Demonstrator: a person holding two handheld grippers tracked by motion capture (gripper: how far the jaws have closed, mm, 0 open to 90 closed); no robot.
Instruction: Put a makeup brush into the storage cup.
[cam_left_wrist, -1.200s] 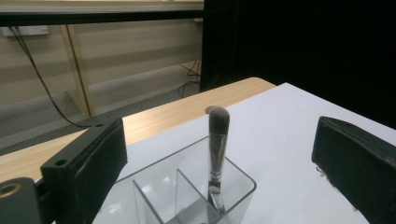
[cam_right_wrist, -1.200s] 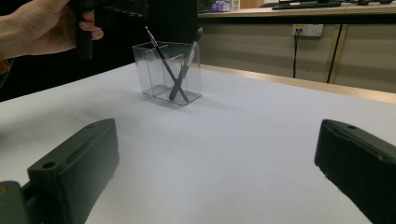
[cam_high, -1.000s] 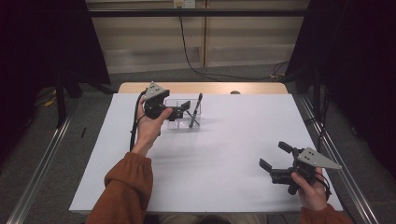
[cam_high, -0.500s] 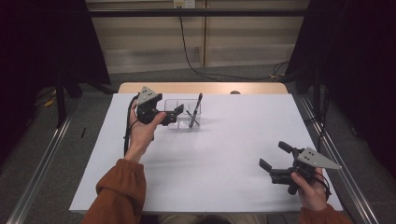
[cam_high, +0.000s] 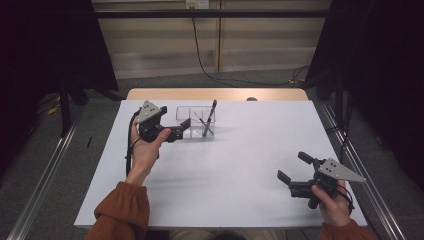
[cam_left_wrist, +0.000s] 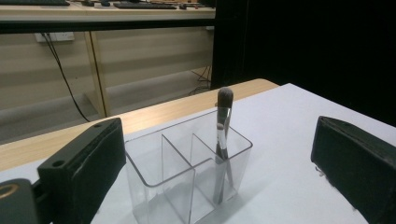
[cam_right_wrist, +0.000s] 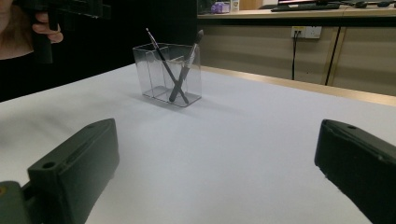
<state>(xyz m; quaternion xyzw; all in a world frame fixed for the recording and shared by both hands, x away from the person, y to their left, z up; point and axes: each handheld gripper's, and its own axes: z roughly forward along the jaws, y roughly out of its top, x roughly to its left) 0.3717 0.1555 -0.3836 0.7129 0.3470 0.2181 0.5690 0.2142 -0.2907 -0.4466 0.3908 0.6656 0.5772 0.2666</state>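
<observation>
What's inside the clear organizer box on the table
The clear organizer holds two brushes: a thick one and a thin one, leaning crossed. Which compartment each stands in is unclear.

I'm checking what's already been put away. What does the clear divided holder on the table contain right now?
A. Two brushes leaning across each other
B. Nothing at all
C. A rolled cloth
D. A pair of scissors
A: the right gripper view shows the clear holder with a thick brush and a thin brush crossing inside it.
</observation>
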